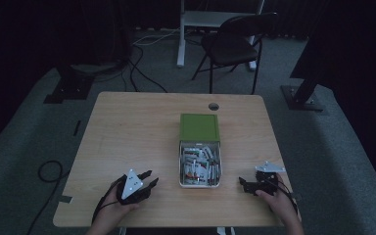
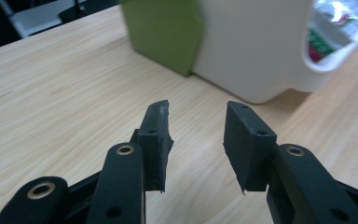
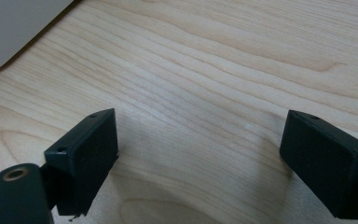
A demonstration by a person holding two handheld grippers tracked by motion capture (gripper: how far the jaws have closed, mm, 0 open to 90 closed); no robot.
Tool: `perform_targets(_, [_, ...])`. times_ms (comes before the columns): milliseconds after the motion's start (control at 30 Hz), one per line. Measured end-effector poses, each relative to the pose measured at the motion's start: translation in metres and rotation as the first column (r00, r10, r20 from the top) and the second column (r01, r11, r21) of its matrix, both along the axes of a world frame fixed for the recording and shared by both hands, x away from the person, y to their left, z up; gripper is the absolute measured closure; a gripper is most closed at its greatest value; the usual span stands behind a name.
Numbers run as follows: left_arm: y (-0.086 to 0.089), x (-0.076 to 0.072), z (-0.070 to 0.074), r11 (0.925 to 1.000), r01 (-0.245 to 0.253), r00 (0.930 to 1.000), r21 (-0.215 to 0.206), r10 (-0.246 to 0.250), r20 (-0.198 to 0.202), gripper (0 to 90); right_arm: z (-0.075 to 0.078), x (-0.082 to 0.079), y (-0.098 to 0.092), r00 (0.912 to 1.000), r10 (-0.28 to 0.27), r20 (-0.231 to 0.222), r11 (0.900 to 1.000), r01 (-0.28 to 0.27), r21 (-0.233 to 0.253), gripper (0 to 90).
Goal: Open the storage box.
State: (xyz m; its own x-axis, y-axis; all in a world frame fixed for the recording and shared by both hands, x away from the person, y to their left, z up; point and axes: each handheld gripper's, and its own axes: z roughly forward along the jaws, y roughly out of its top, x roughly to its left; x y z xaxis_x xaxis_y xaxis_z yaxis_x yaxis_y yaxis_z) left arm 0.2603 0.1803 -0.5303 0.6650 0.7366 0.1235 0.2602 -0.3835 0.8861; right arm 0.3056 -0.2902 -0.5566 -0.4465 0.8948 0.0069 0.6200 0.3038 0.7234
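Observation:
A white box full of small red, green and white packets sits at the middle of the wooden table, its green lid folded back behind it. My left gripper rests open near the front left, pointing toward the box. In the left gripper view the gripper has nothing between its jaws, and the box wall and lid lie just ahead. My right gripper lies open right of the box. In the right gripper view its jaws stand wide over bare wood, the box corner at upper left.
A round cable hole is in the table behind the box. A black folding chair and a white desk leg stand beyond the far edge. Cables lie on the grey carpet at left.

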Motion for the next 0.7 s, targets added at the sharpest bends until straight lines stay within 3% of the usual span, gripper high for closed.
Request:
perform_targets(267, [0.026, 0.007, 0.0, 0.9952, -0.085, 0.9952, -0.047, 0.083, -0.052, 61.6, 0.0, 0.0, 0.0, 1.0, 0.0, 0.0, 1.0, 0.0, 0.0, 11.0])
perform_targets(367, [0.032, 0.008, -0.001, 0.9923, -0.115, 0.9916, -0.046, 0.112, -0.066, 61.6, 0.0, 0.0, 0.0, 1.0, 0.0, 0.0, 1.0, 0.0, 0.0, 11.0])
perform_targets(567, [0.045, 0.011, 0.0, 0.9819, -0.187, 0.9791, -0.032, 0.184, -0.088, 61.6, 0.0, 0.0, 0.0, 1.0, 0.0, 0.0, 1.0, 0.0, 0.0, 11.0])
perform_targets(700, [0.055, 0.012, -0.001, 0.9699, -0.243, 0.9647, -0.014, 0.24, -0.109, 61.4, 0.0, 0.0, 0.0, 1.0, 0.0, 0.0, 1.0, 0.0, 0.0, 11.0])
